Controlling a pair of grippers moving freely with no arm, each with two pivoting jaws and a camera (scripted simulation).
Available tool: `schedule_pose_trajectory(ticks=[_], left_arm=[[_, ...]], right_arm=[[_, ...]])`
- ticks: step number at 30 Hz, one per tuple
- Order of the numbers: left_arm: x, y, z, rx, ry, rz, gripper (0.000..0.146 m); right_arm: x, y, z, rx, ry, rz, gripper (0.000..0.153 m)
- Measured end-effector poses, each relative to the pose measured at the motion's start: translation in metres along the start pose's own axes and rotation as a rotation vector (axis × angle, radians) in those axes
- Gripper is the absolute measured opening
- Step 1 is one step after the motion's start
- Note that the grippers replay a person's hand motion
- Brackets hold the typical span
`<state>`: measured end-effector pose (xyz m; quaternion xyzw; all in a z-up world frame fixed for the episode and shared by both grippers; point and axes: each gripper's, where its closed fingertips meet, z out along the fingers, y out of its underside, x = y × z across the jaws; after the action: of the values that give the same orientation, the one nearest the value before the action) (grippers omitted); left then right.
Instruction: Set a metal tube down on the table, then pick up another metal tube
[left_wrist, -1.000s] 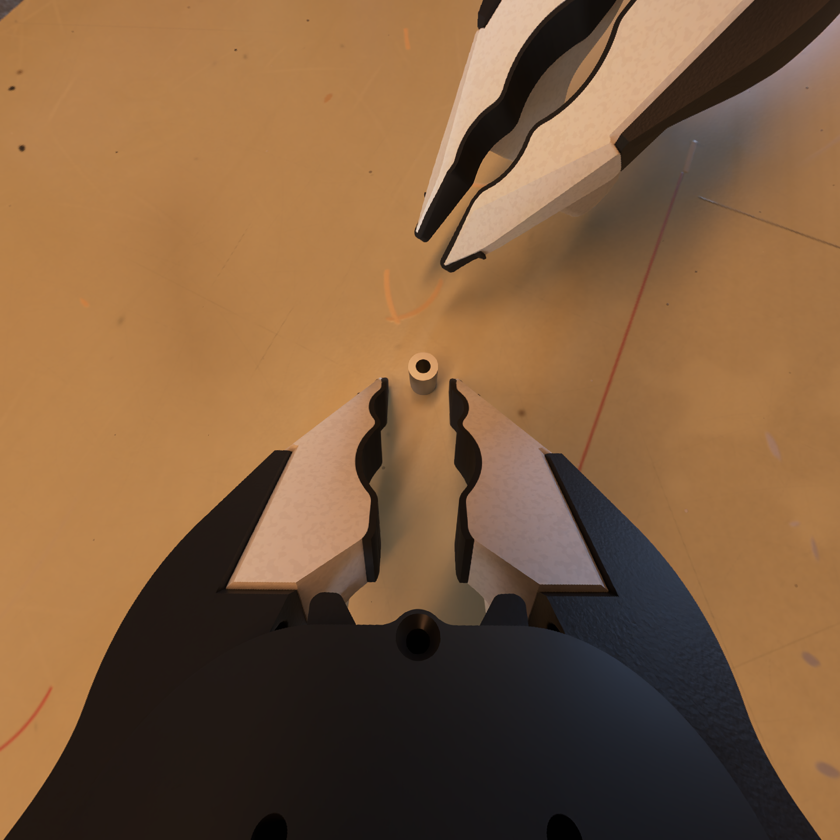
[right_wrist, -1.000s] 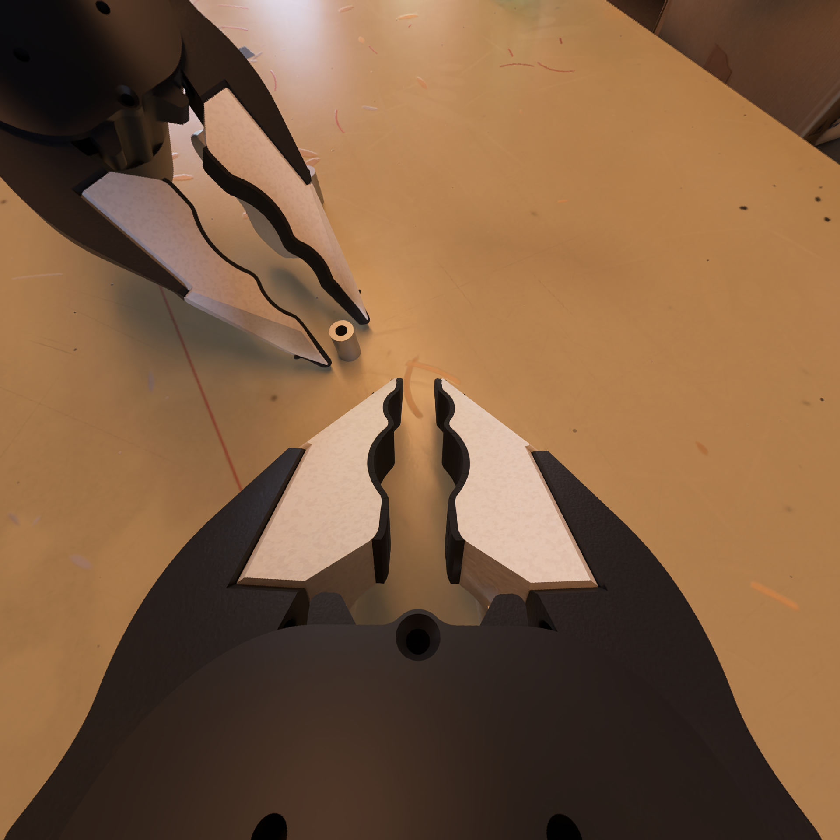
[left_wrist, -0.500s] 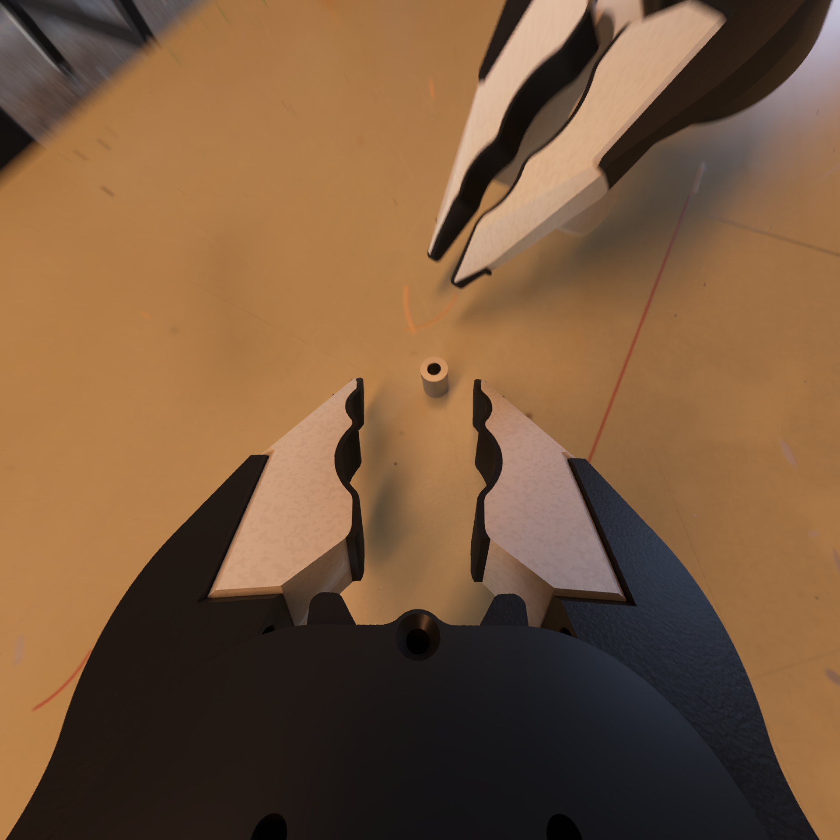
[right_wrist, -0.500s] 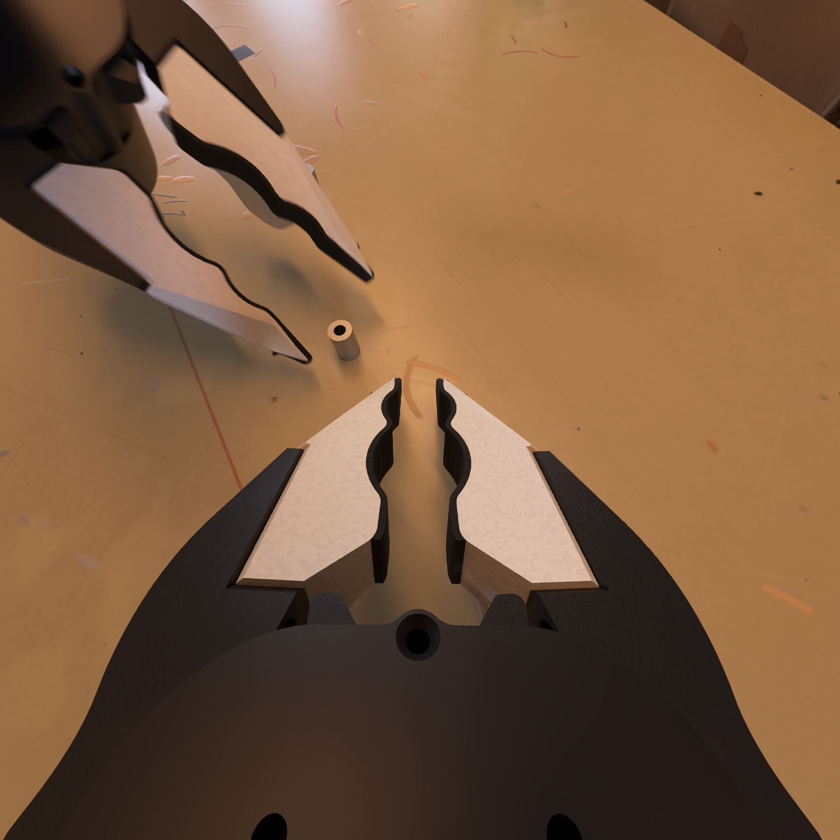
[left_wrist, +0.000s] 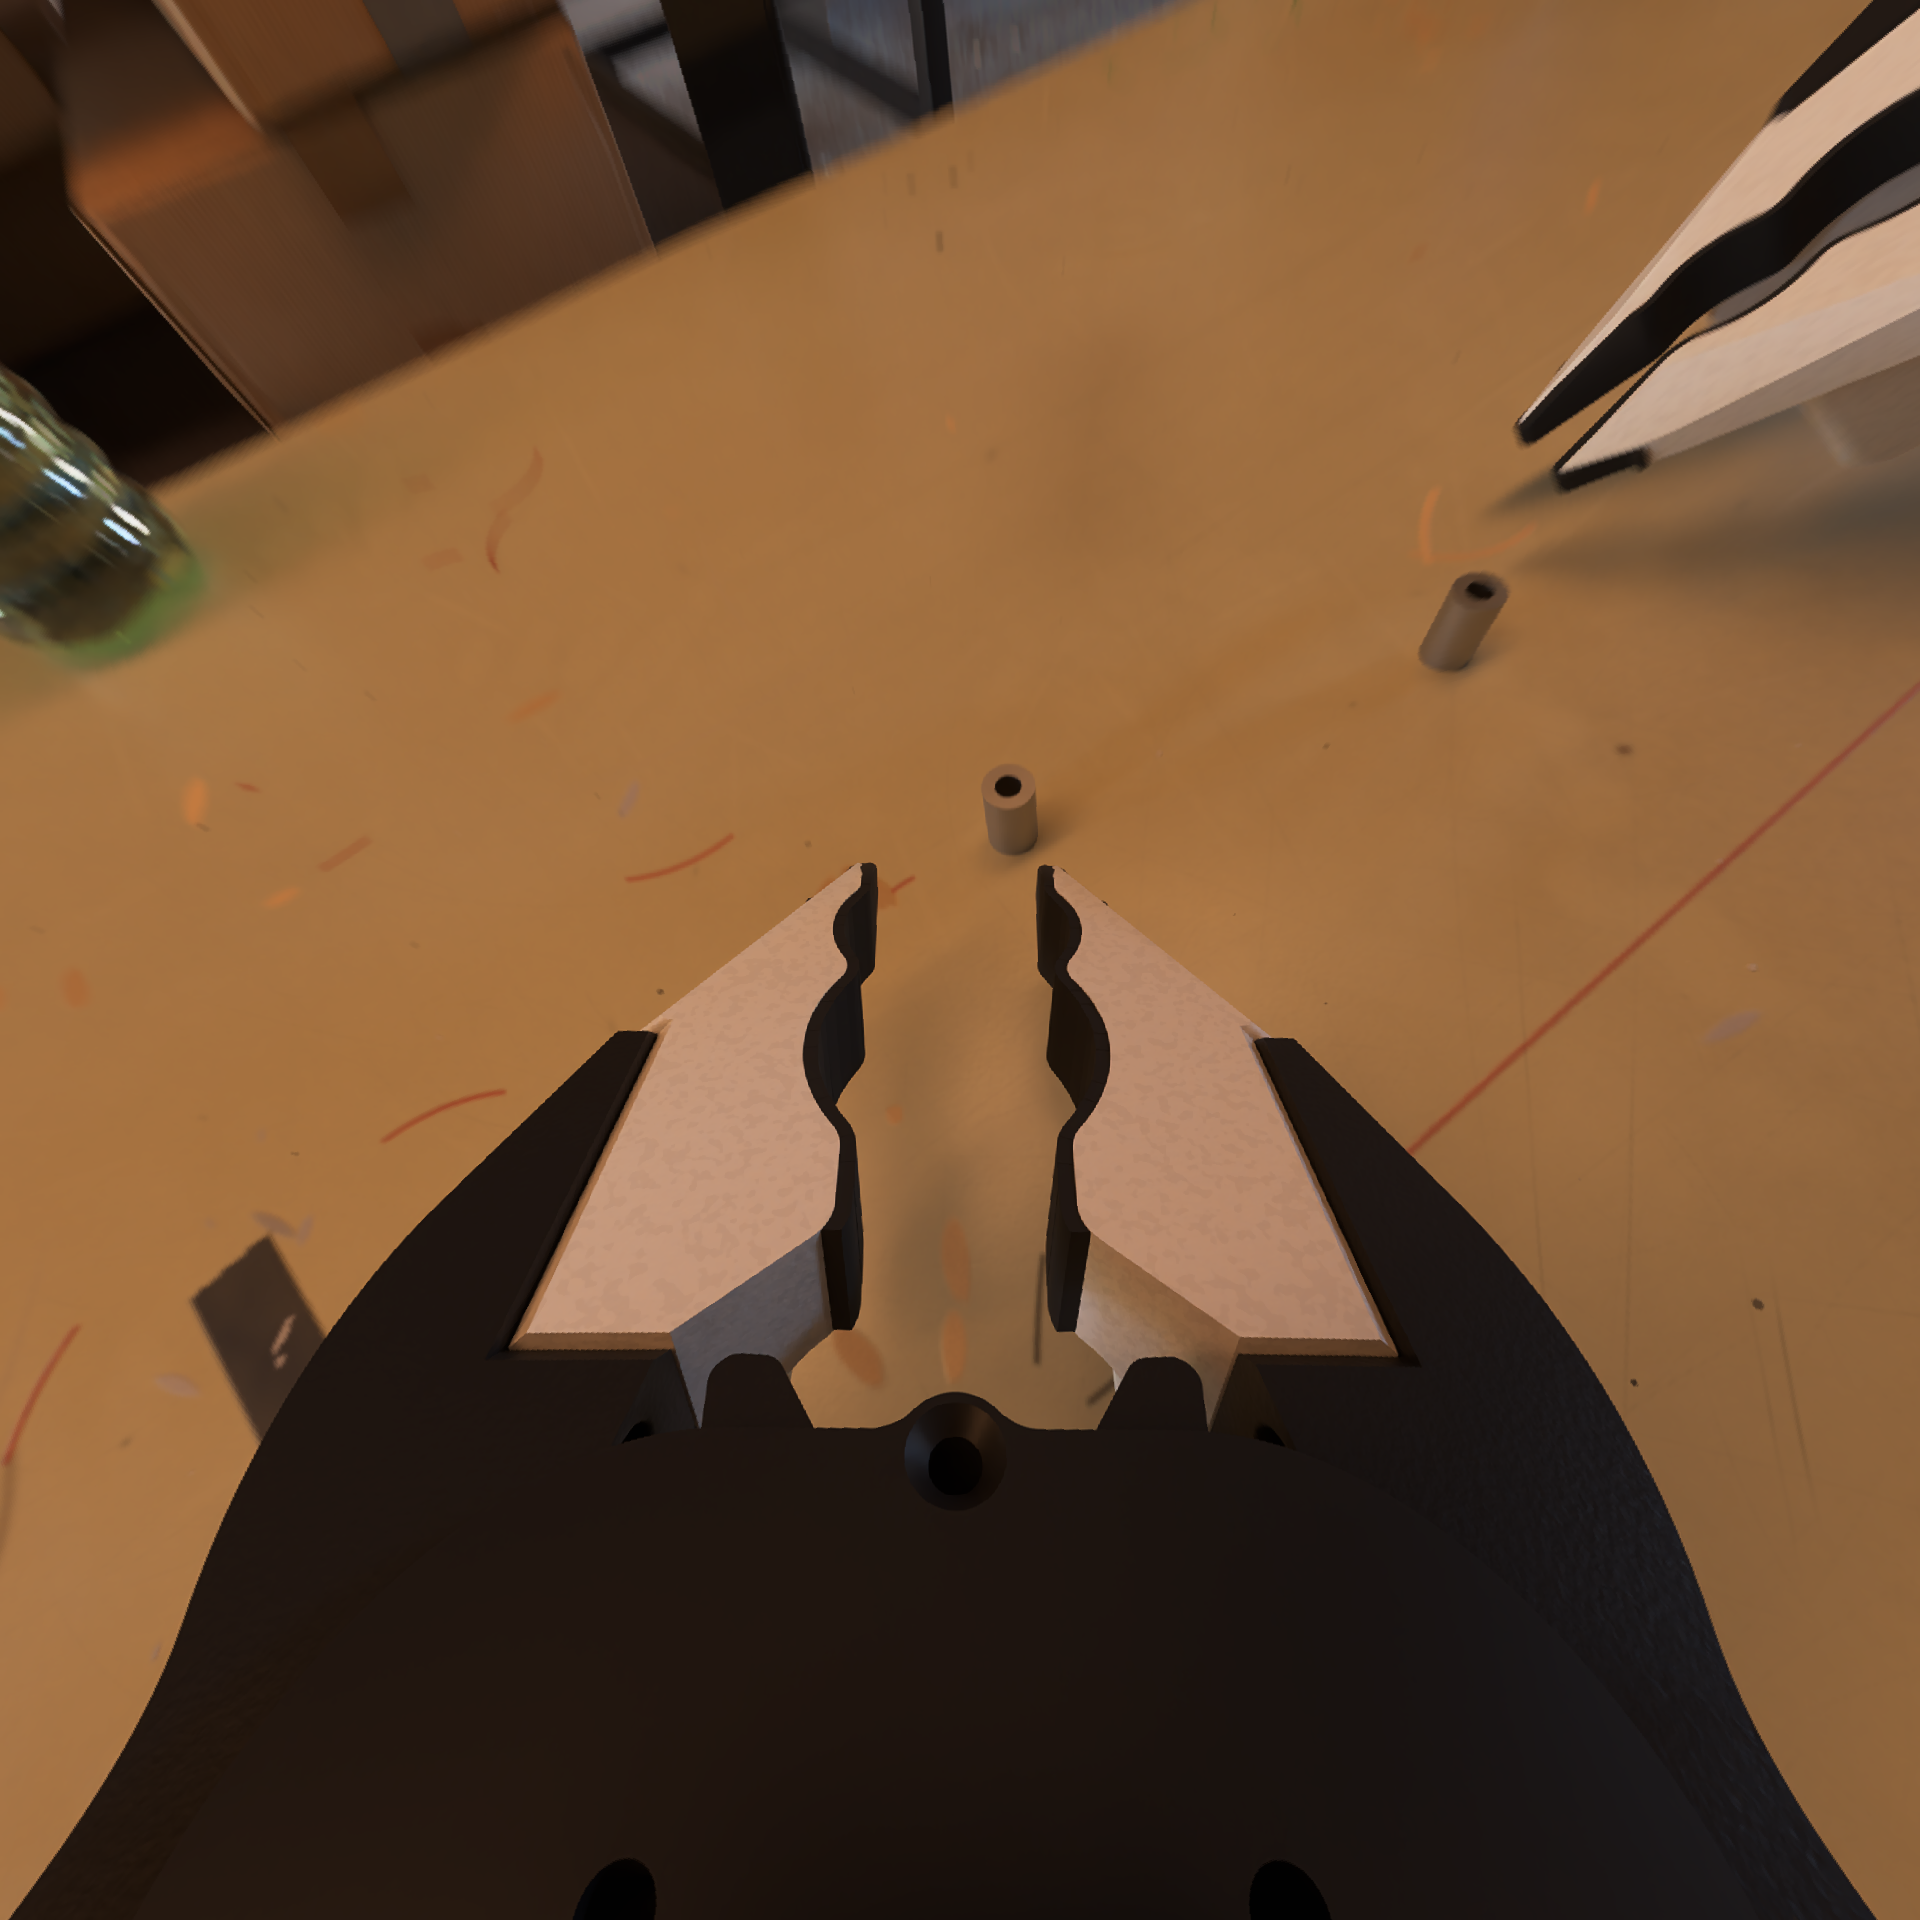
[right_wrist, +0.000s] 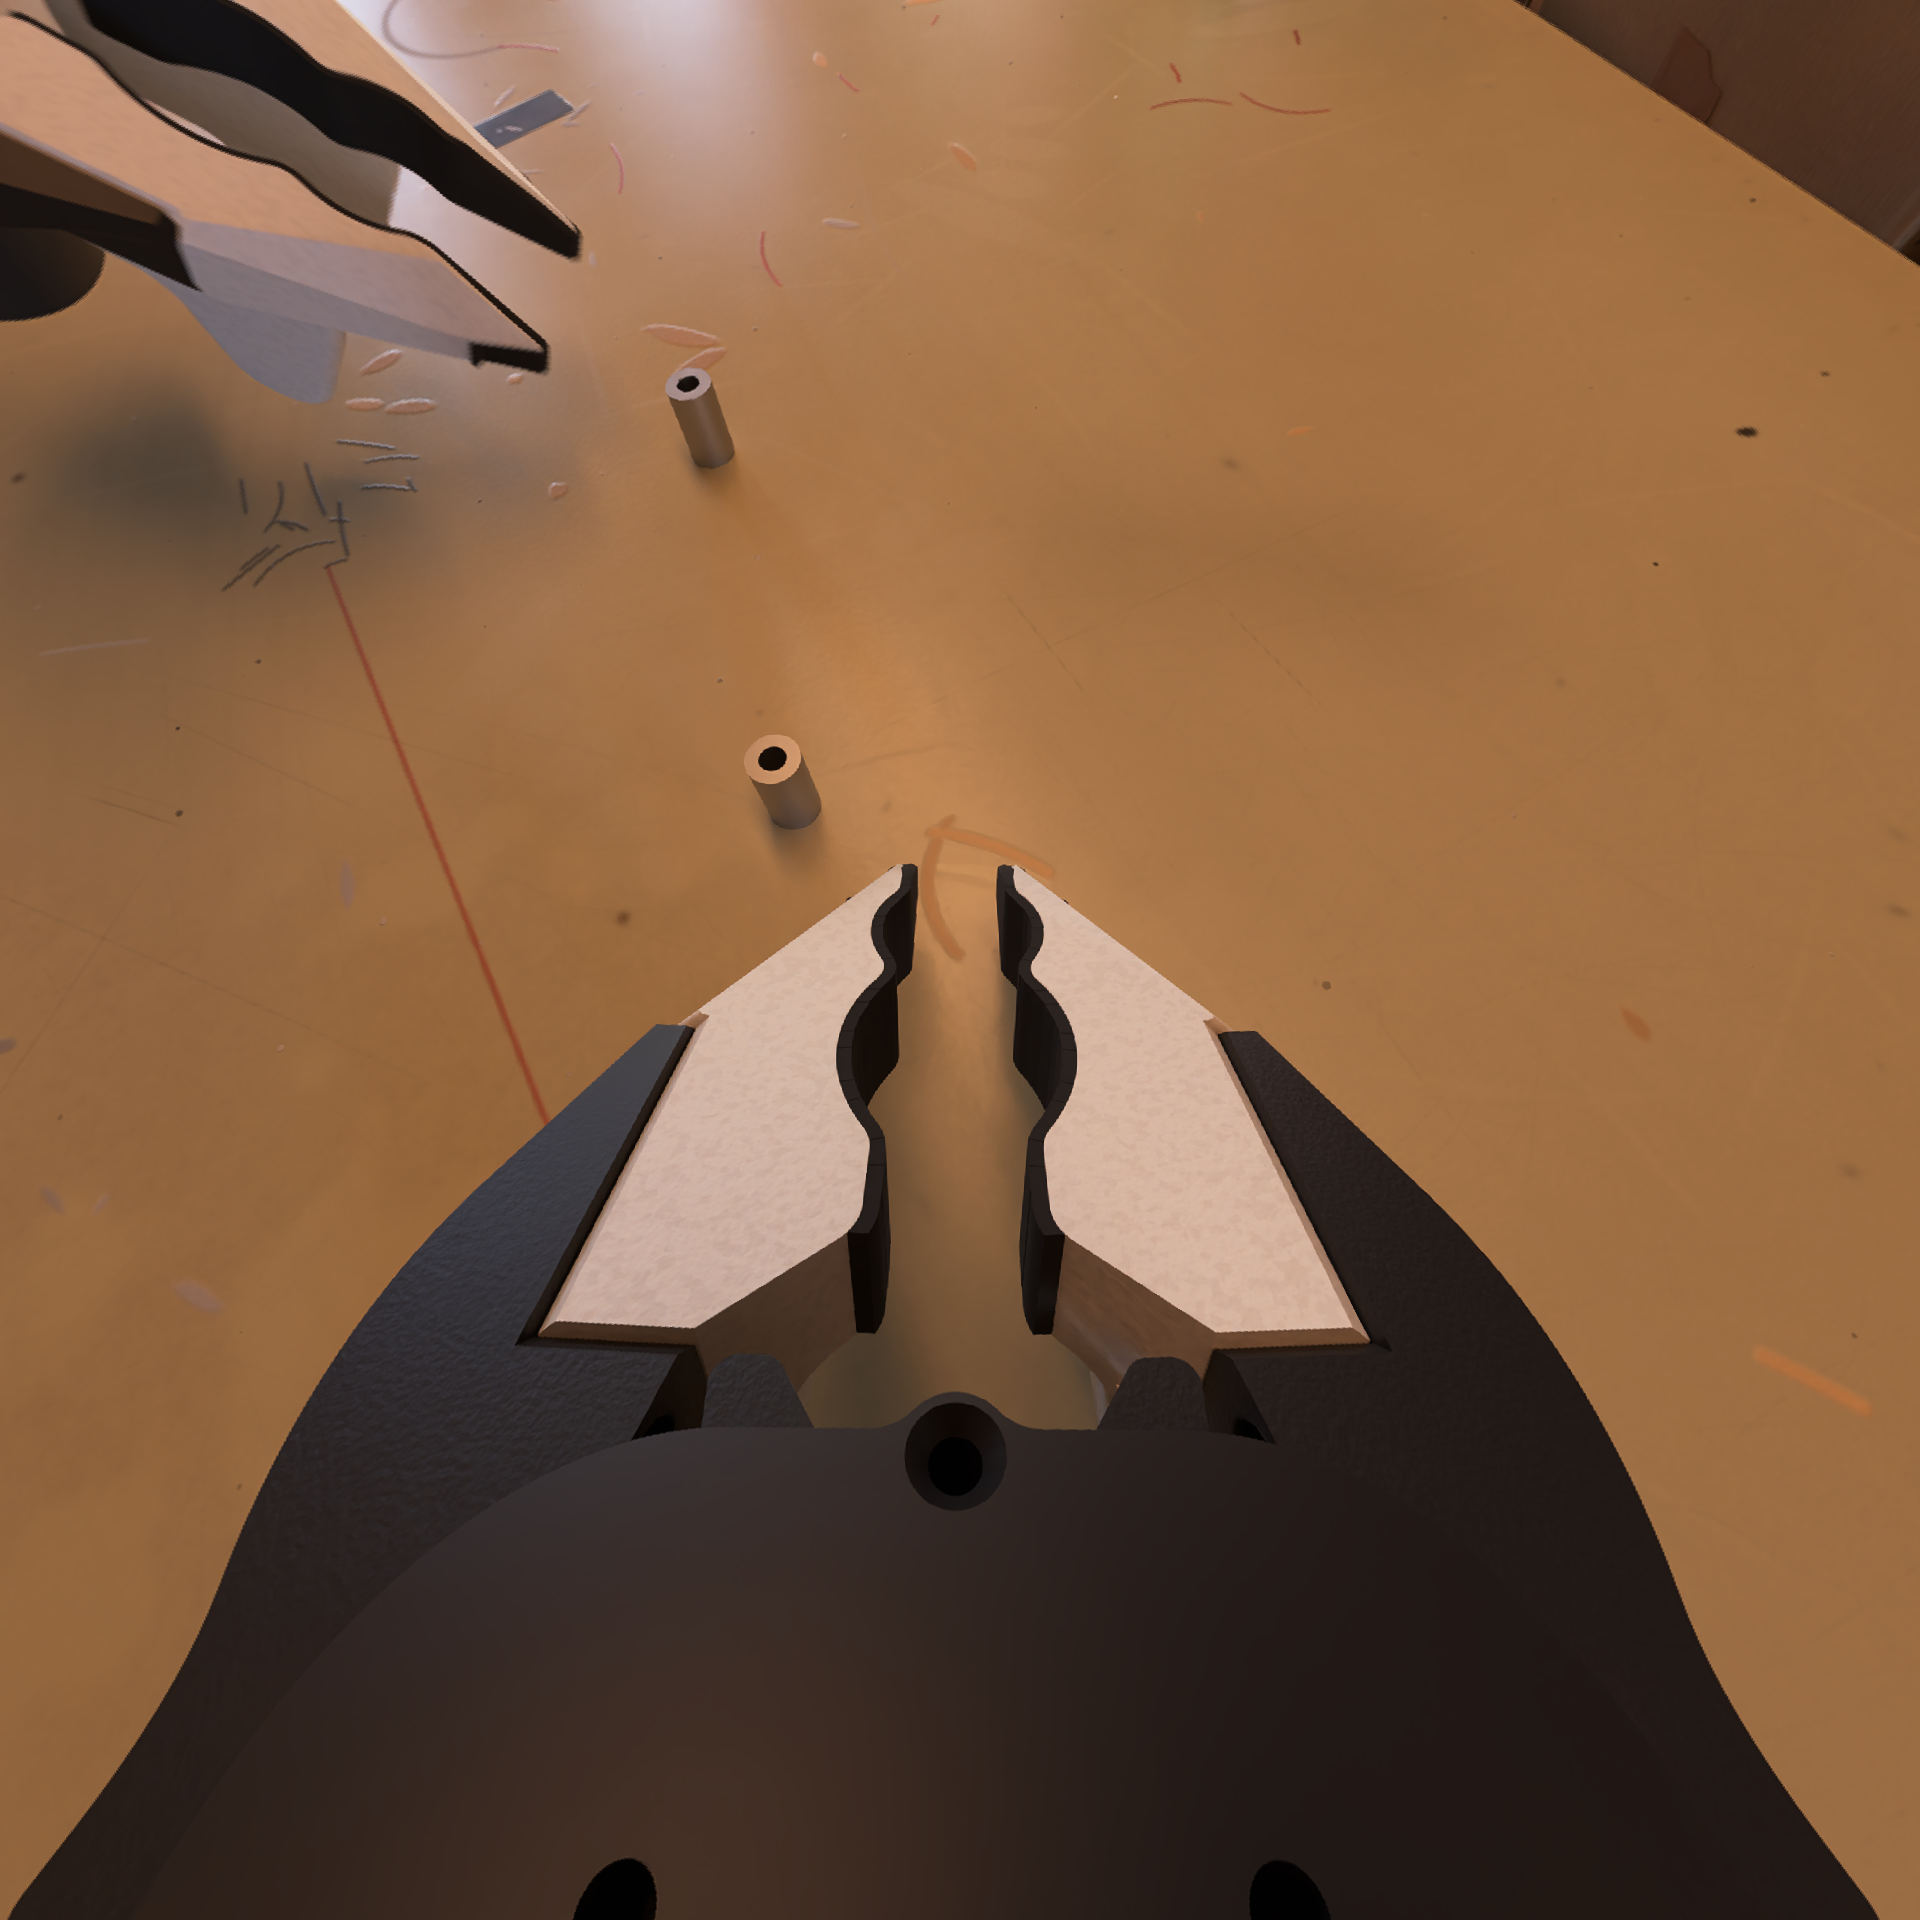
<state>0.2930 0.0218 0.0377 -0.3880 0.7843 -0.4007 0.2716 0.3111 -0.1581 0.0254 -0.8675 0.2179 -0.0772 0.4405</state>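
Observation:
Two short grey metal tubes stand upright on the tan table (left_wrist: 1143, 436). One tube (left_wrist: 1009, 808) is just ahead of my left gripper (left_wrist: 956, 878), slightly right of its centre line; the gripper is open and empty. In the right wrist view this tube (right_wrist: 701, 416) stands past the left gripper (right_wrist: 545, 301). The other tube (left_wrist: 1463, 620) stands apart, near the right gripper (left_wrist: 1558, 452). In the right wrist view it (right_wrist: 782, 779) is just ahead and left of my right gripper (right_wrist: 956, 878), whose jaws are a narrow gap apart and hold nothing.
A blurred greenish glass jar (left_wrist: 73, 540) sits at the table's left edge, with cardboard boxes (left_wrist: 312, 208) beyond it. A dark strip of tape (left_wrist: 255, 1340) lies flat on the table. A thin red line (right_wrist: 436, 852) crosses the surface.
My left gripper has swung left, away from the tube it stood over; that tube stays upright. A second tube now lies ahead of it, and its jaws have narrowed somewhat. The right gripper has barely moved.

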Motion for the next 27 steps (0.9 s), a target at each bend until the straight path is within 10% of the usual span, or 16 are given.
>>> schedule_pose_trajectory(ticks=[15, 27], left_arm=[[0.019, -0.002, 0.049, -0.183, 0.083, -0.031, 0.012], [0.109, -0.062, 0.067, 0.009, 0.468, -0.062, 0.012]], right_arm=[[-0.001, -0.002, -0.001, 0.011, 0.008, -0.015, 0.015], [-0.002, -0.006, -0.007, 0.054, 0.03, -0.08, 0.021]])
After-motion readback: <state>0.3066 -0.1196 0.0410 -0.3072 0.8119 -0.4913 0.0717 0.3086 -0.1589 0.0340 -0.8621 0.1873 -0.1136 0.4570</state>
